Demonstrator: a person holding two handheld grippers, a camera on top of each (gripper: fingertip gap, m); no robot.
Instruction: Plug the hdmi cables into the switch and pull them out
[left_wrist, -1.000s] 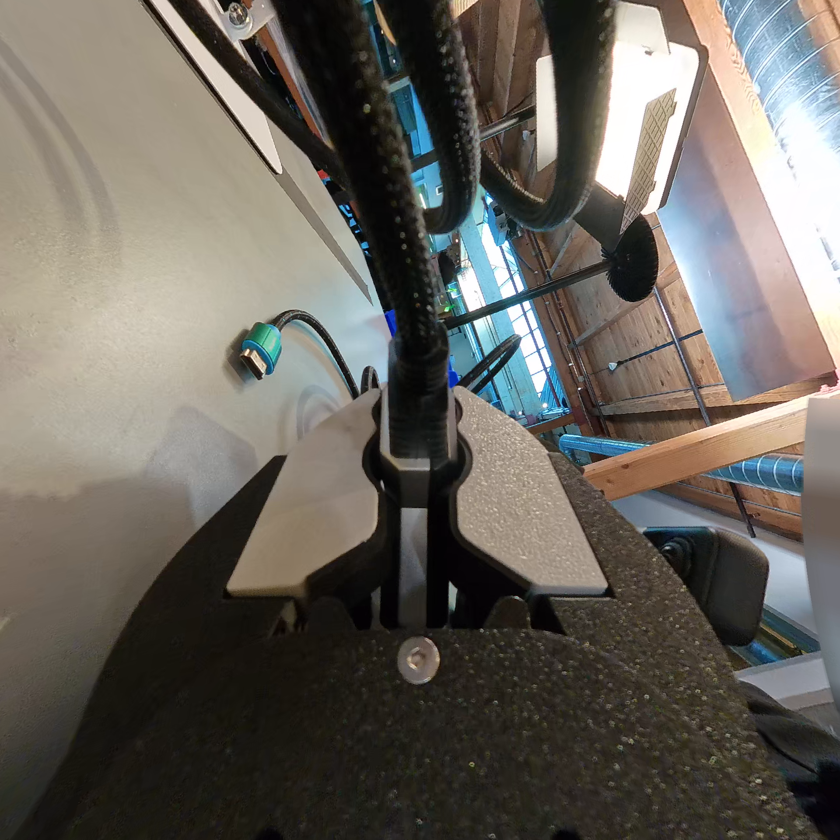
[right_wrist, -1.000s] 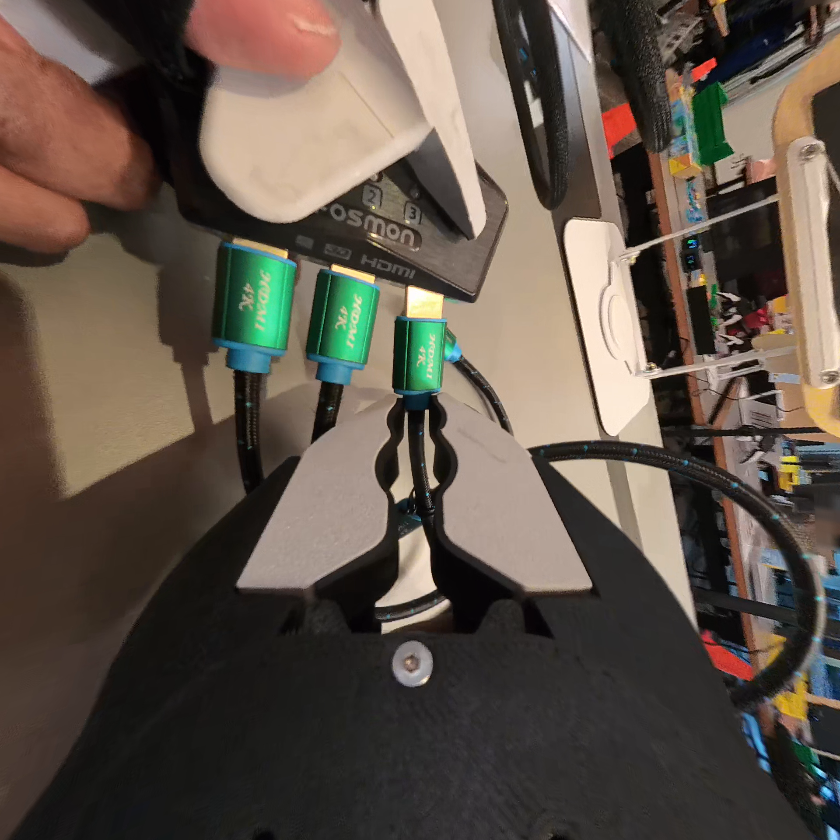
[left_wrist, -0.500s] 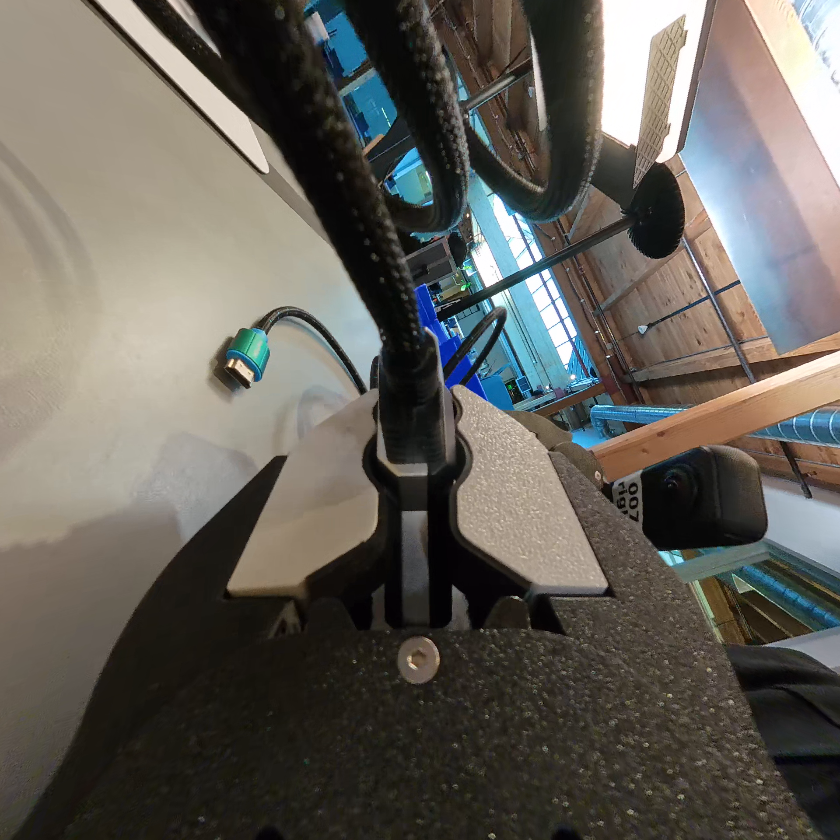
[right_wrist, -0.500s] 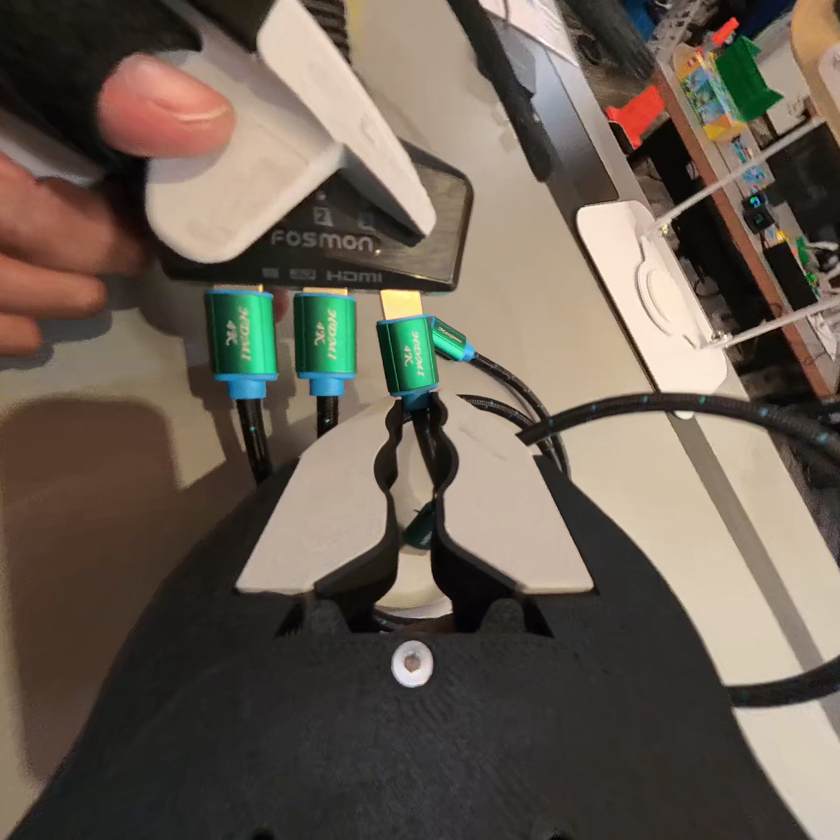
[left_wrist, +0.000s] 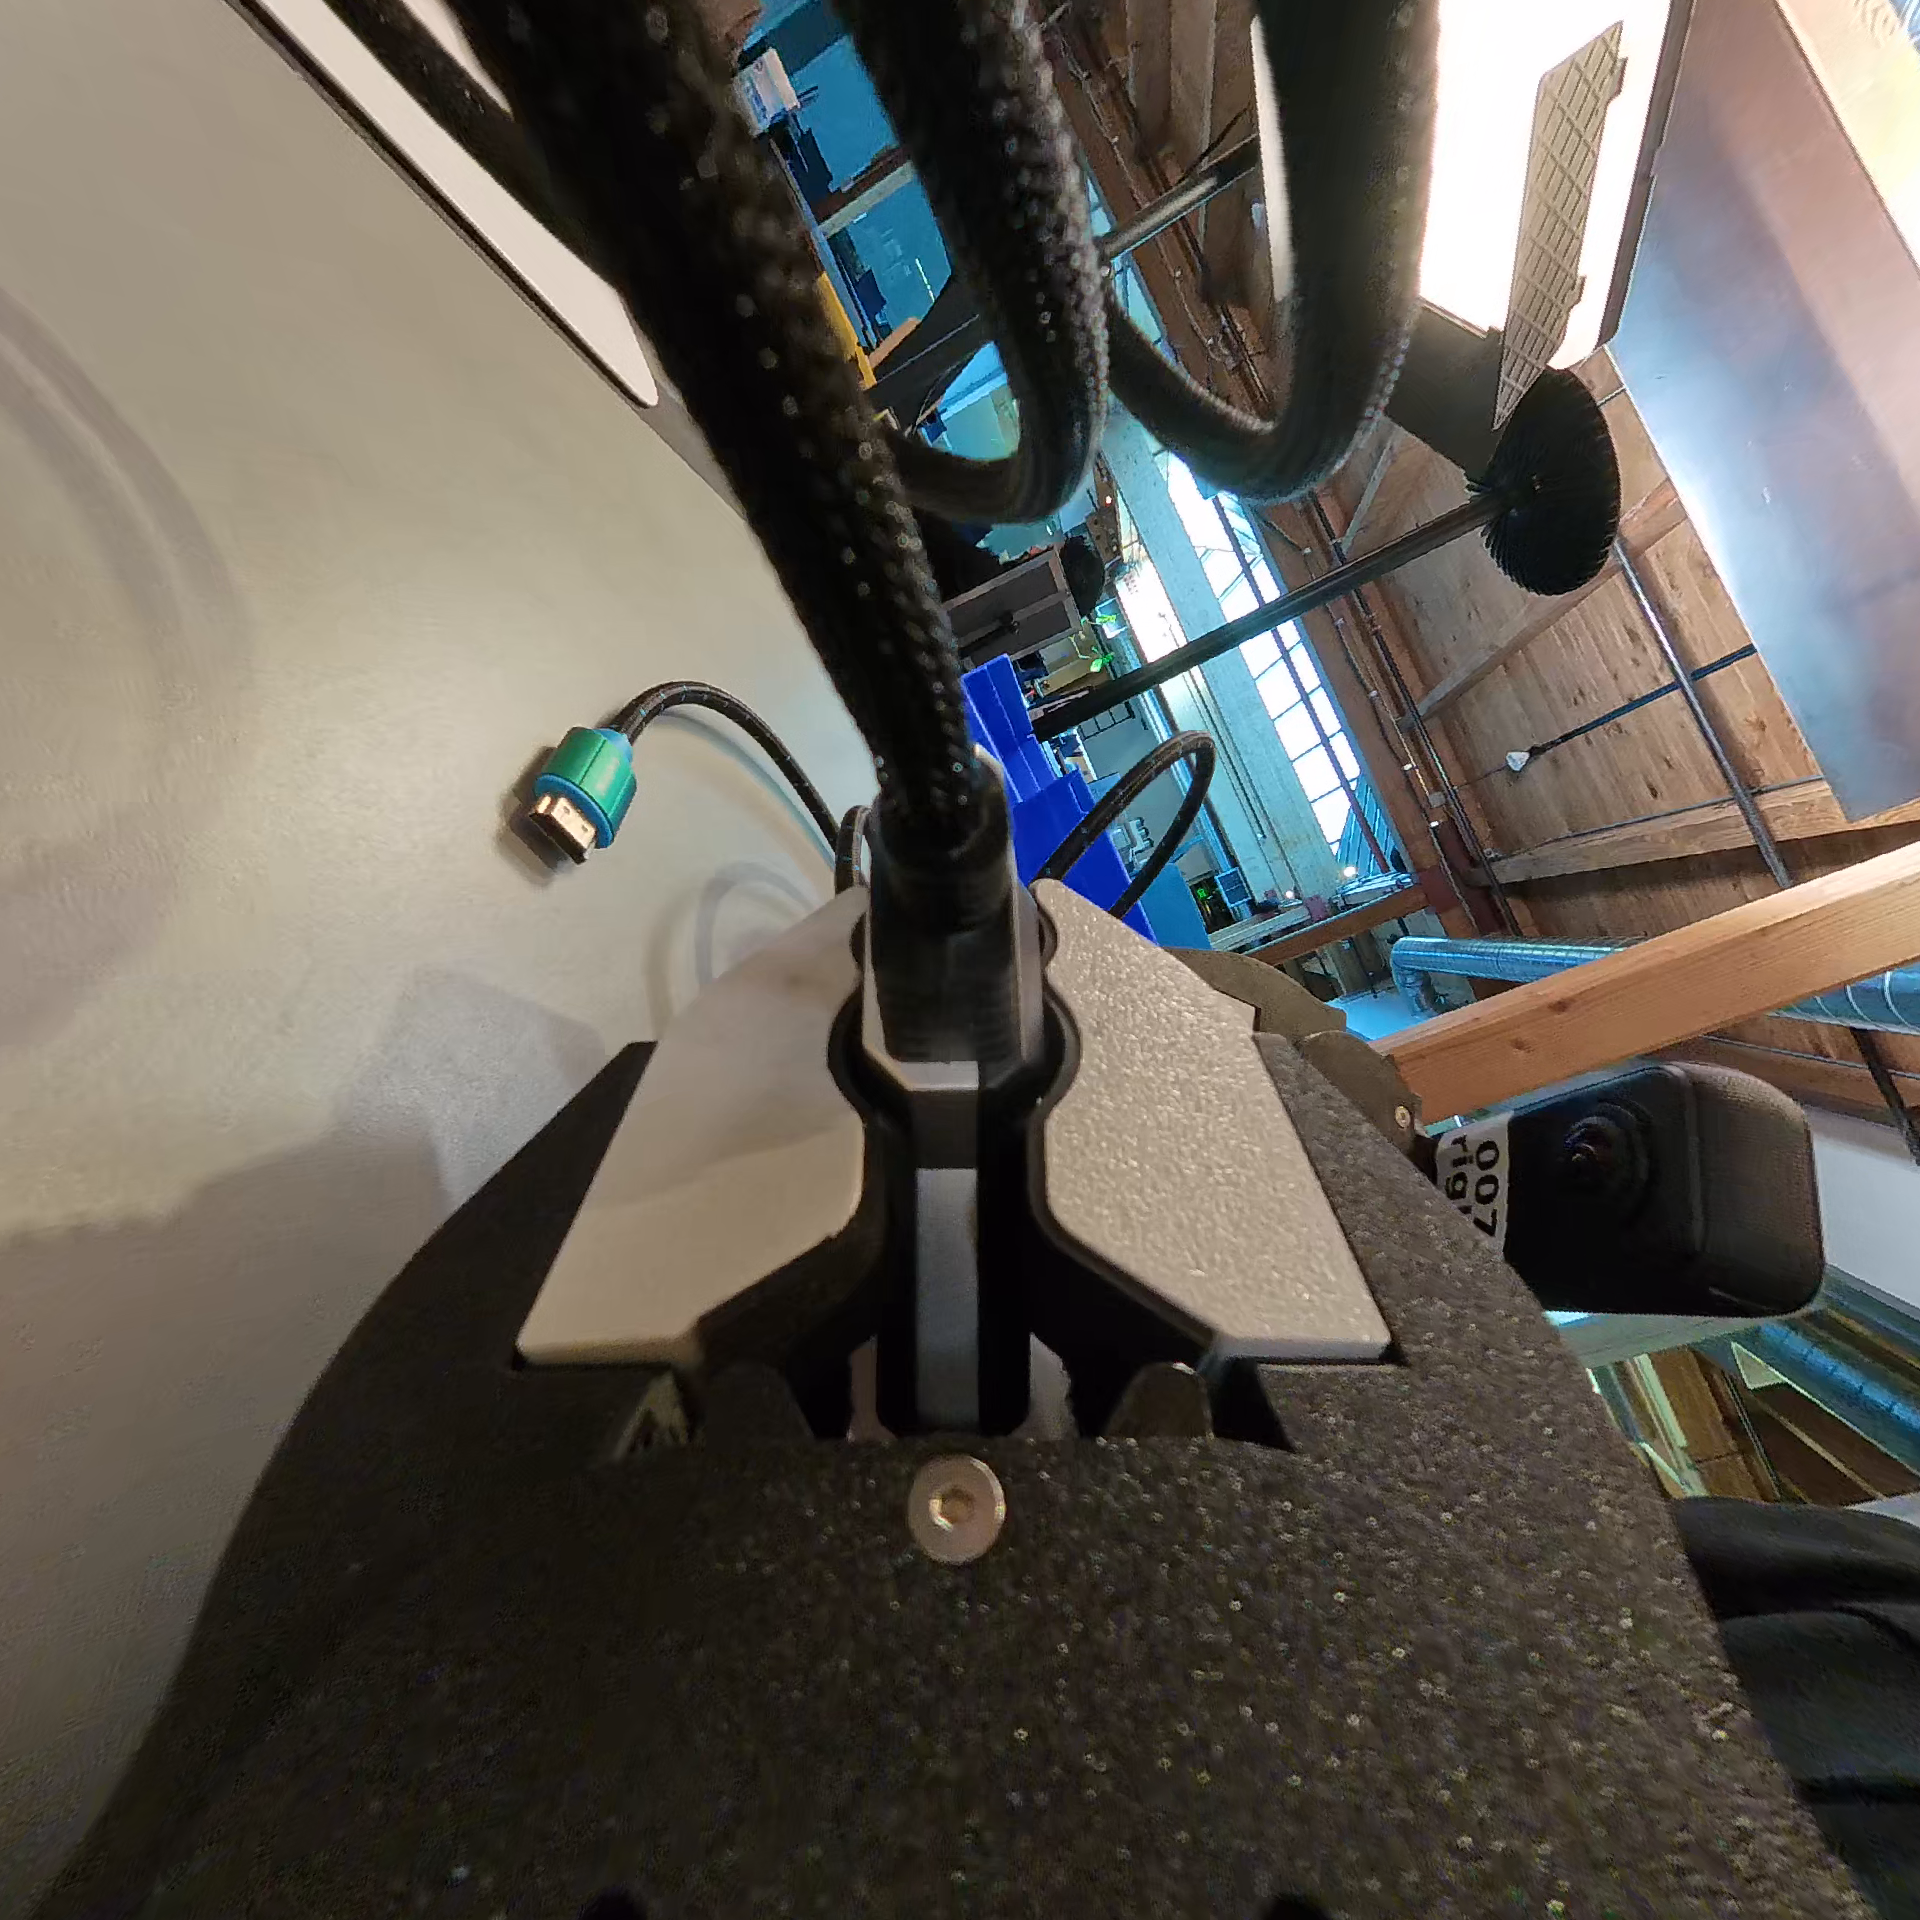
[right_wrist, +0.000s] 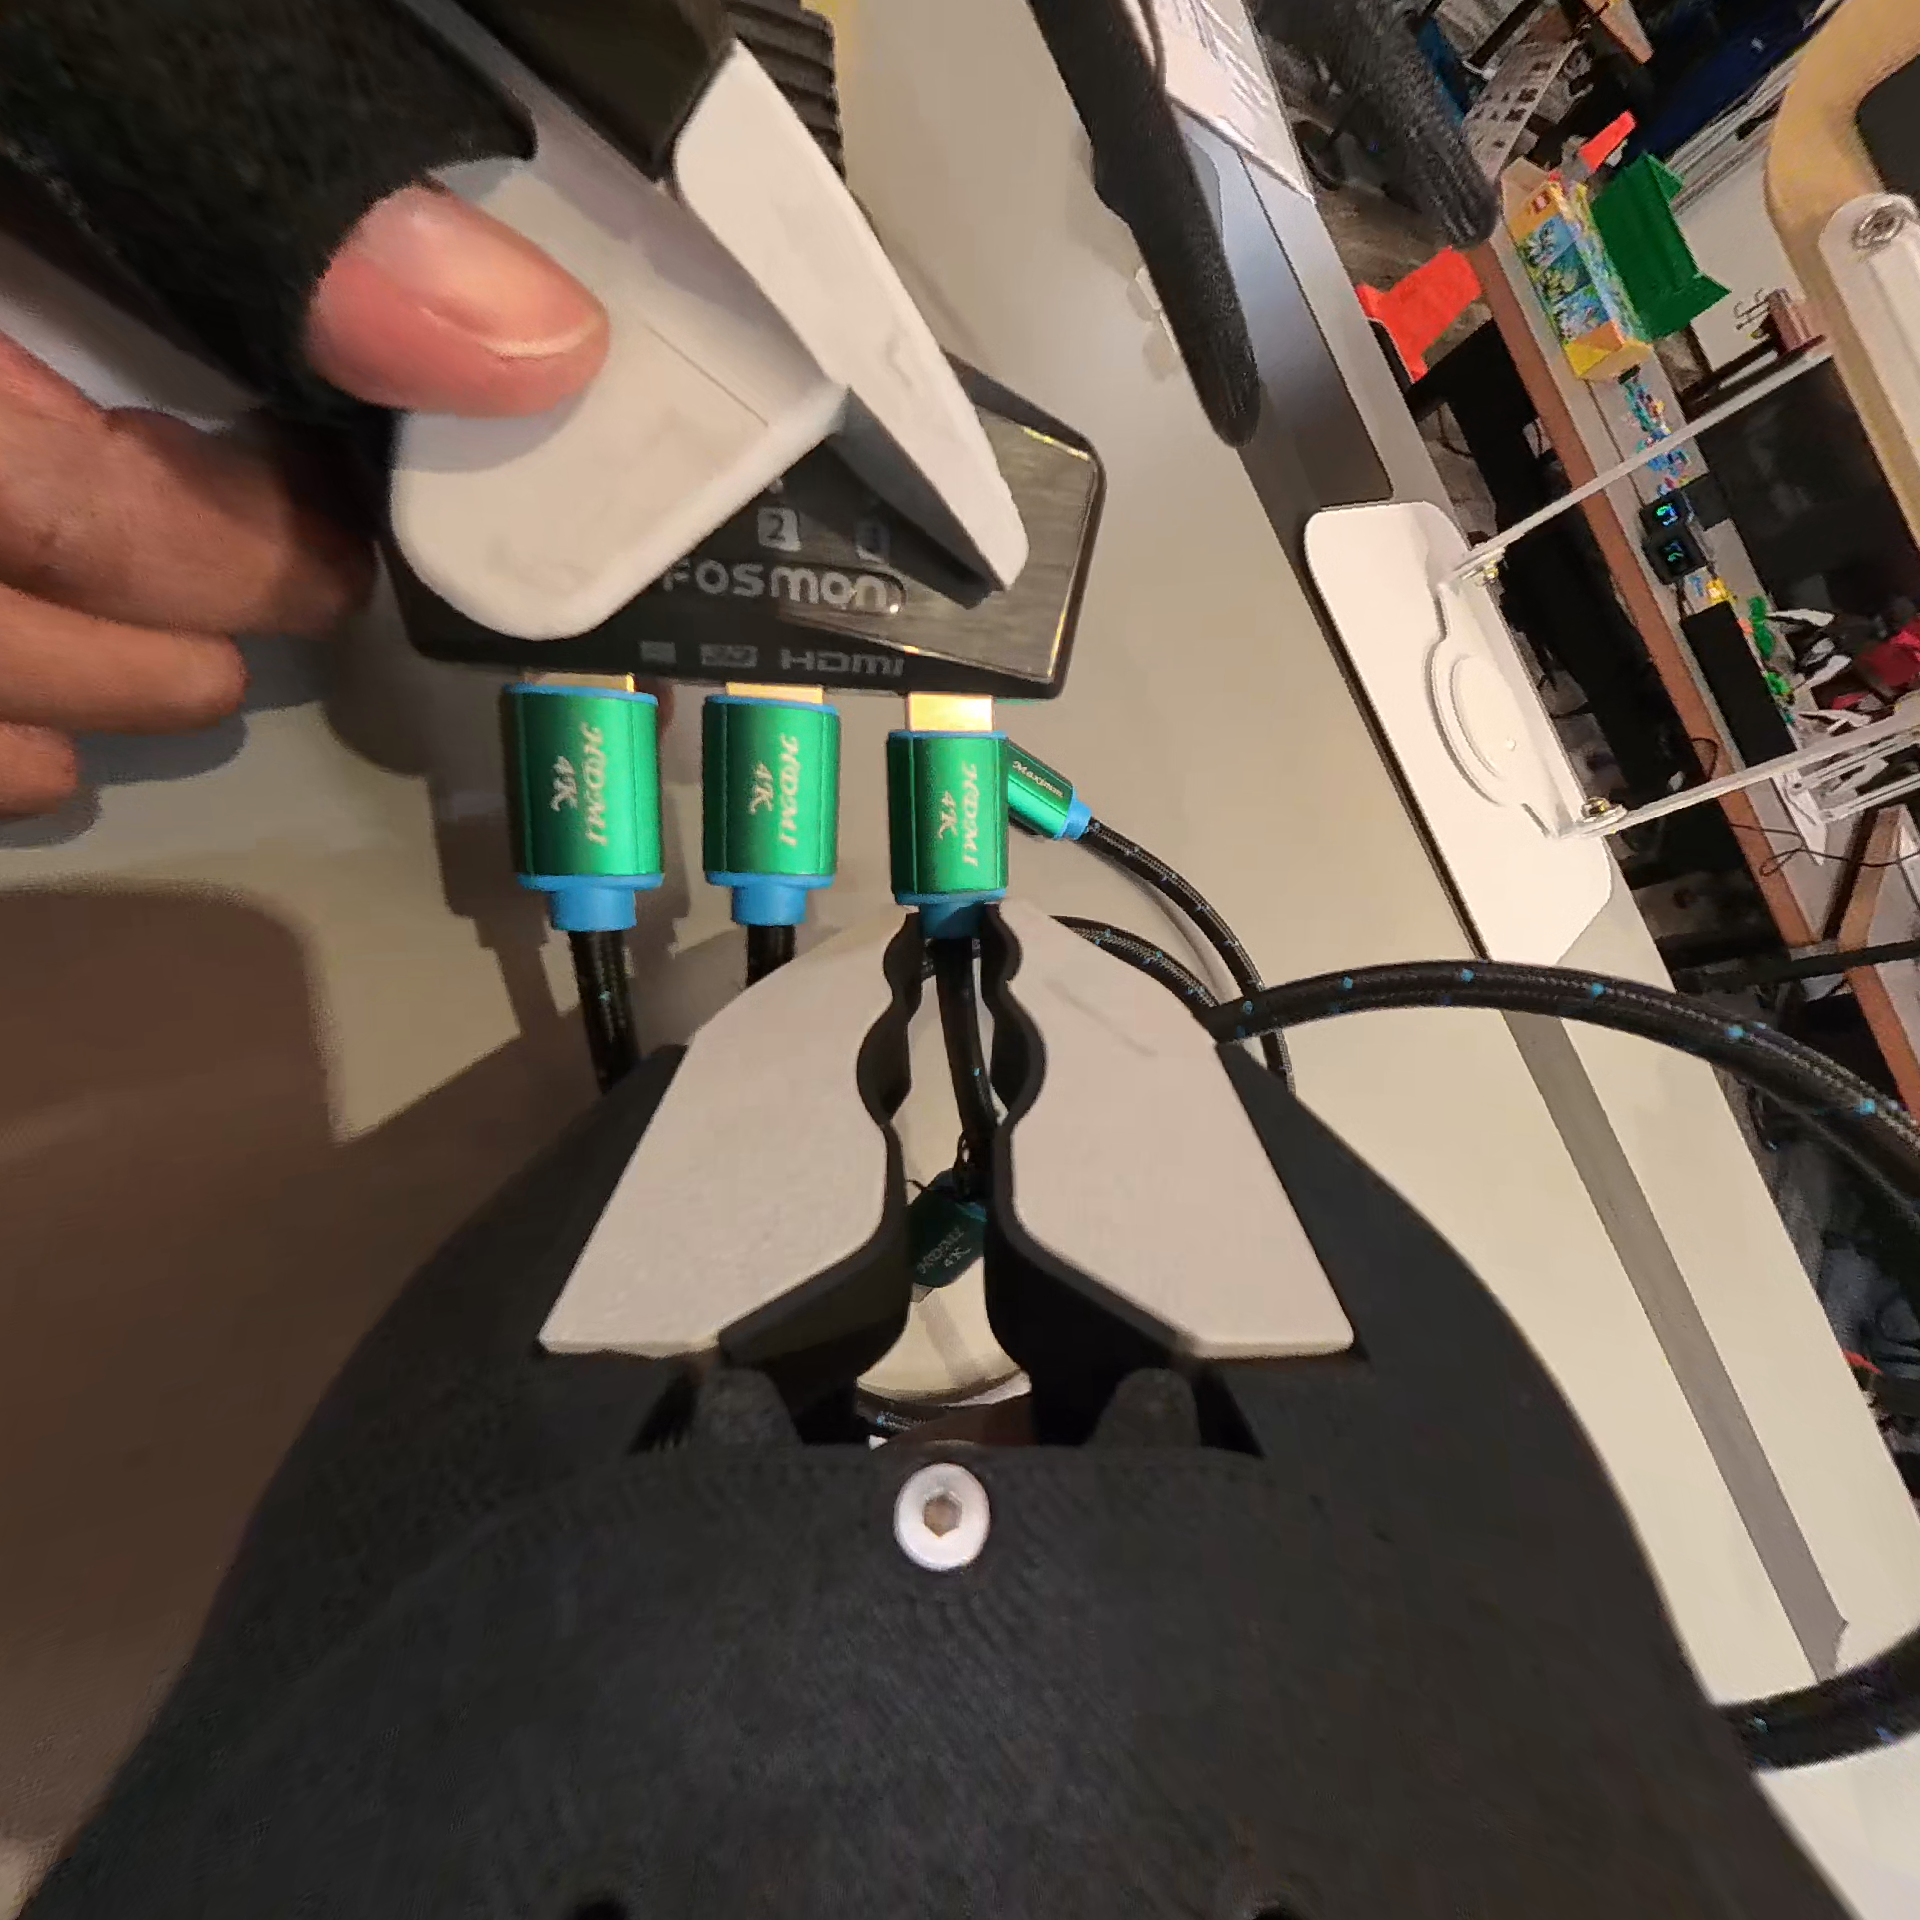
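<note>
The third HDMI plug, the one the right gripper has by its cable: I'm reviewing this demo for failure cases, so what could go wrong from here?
1. The right gripper grips the thin cable, not the third plug; the plug may tilt.
2. Gold metal shows on this plug, more than on the middle plug; it seems only partly seated.
3. The left gripper holds the switch off the table; it could twist.

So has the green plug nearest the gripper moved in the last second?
Yes. The right-hand plug has slid further into the black switch: less of its gold tip shows now.
</note>
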